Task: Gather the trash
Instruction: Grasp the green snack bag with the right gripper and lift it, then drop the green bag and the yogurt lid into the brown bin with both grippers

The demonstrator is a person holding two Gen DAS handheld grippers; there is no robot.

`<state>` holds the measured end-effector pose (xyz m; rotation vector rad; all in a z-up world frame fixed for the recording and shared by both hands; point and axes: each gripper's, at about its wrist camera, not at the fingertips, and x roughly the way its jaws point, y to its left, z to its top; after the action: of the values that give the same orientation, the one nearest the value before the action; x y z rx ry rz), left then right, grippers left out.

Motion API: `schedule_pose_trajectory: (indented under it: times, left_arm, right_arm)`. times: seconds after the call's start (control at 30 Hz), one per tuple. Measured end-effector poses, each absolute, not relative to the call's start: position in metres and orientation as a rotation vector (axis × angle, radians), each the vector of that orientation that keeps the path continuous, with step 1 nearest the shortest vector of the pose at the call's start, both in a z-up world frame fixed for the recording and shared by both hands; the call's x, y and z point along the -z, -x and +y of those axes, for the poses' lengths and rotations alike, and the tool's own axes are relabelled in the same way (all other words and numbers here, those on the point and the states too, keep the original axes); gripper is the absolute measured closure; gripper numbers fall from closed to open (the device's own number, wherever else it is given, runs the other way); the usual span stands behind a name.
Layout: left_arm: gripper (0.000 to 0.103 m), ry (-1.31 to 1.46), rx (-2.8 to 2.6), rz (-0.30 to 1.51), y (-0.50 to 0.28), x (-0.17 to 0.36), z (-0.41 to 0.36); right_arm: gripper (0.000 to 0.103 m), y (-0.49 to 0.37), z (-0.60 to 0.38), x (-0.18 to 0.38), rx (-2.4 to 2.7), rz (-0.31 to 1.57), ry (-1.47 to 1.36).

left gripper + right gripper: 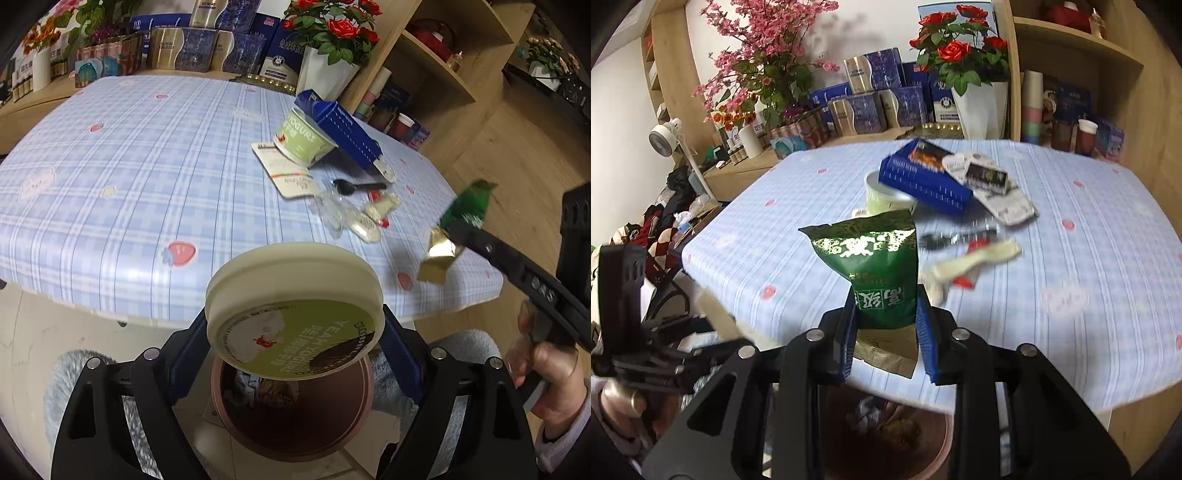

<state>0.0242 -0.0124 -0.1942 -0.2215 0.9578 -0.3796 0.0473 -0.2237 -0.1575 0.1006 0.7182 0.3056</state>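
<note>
Green packet (875,269) upright in right fingers (925,332).

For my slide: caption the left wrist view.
Left gripper holds round cream yogurt lid above brown bin; litter remains on checked tablecloth.

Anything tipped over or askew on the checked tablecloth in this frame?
Yes. The green yogurt cup lies on its side, with the blue perforated plastic basket tilted against it, trash spilling from the basket in the right wrist view.

A lived-in home room: a table under a blue checked strawberry tablecloth (129,177), wooden shelves (1071,48) stacked with gift boxes (864,107), potted red roses (960,48), a small fan (663,138), clothes heaped by the left wall (661,221)
</note>
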Motion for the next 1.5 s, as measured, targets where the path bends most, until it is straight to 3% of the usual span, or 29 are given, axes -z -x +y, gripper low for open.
schedule_pose_trajectory:
  times: [0.63,0.97,1.13,1.23,1.37,1.43,1.5]
  left_arm:
    - [0.019,0.246,0.396,0.988,-0.002,0.212,-0.011]
    - [0.019,0.255,0.392,1.019,-0.004,0.222,-0.009]
    - [0.019,0.252,0.4,1.03,-0.006,0.226,-0.011]
    - [0.019,0.244,0.404,1.035,-0.006,0.227,-0.013]
    - [0.019,0.237,0.411,1.039,-0.006,0.227,-0.015]
    - [0.019,0.227,0.42,1.042,-0.005,0.228,-0.018]
    - [0.018,0.208,0.433,1.044,-0.004,0.228,-0.023]
  right_arm:
    - [0.071,0.007,-0.215,0.243,-0.323,0.953,-0.09]
    - [0.071,0.001,-0.206,0.261,-0.35,1.028,-0.074]
    - [0.066,0.0,-0.2,0.263,-0.37,1.044,-0.056]
    - [0.053,0.001,-0.197,0.261,-0.374,1.033,-0.048]
    - [0.044,0.005,-0.198,0.252,-0.373,0.989,-0.047]
    - [0.028,0.008,-0.2,0.243,-0.357,0.94,-0.048]
    - [0.02,0.012,-0.204,0.235,-0.332,0.887,-0.05]
